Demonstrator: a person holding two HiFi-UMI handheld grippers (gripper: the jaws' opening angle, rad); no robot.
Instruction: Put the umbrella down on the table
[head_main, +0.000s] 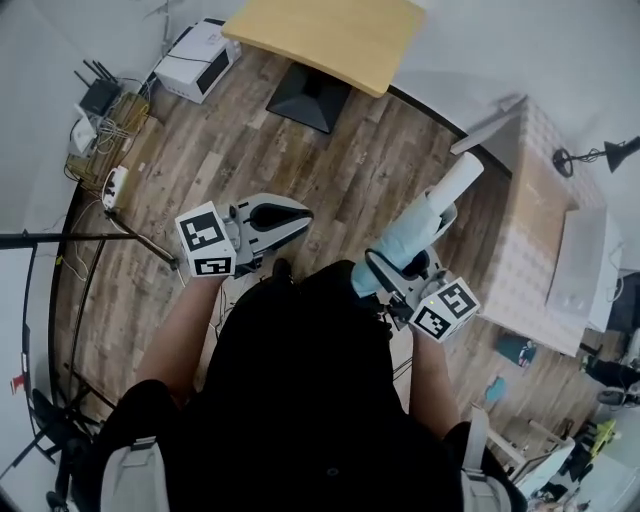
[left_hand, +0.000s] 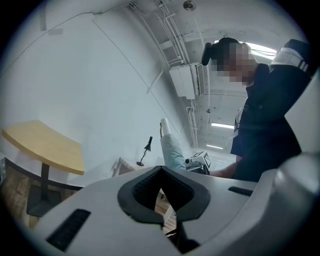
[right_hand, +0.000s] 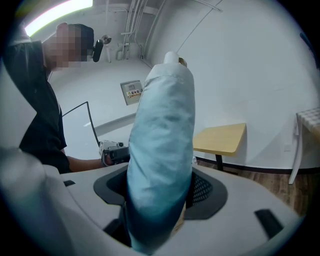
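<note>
Open wooden floor (head_main: 340, 170) spreads ahead, with room to swing forward. To the right stands the checked desk (head_main: 535, 215). Its near strip is bare, a pale flat slab (head_main: 582, 255) fills its far side, and a black lamp (head_main: 600, 155) stands at one end. The umbrella (head_main: 420, 232) points at that desk's near edge, short of it. Farther ahead the yellow desk (head_main: 335, 35) and its dark foot (head_main: 308, 97) block the way. On the left, a black stand (head_main: 90, 238) and a white box (head_main: 197, 60) crowd the wall.
</note>
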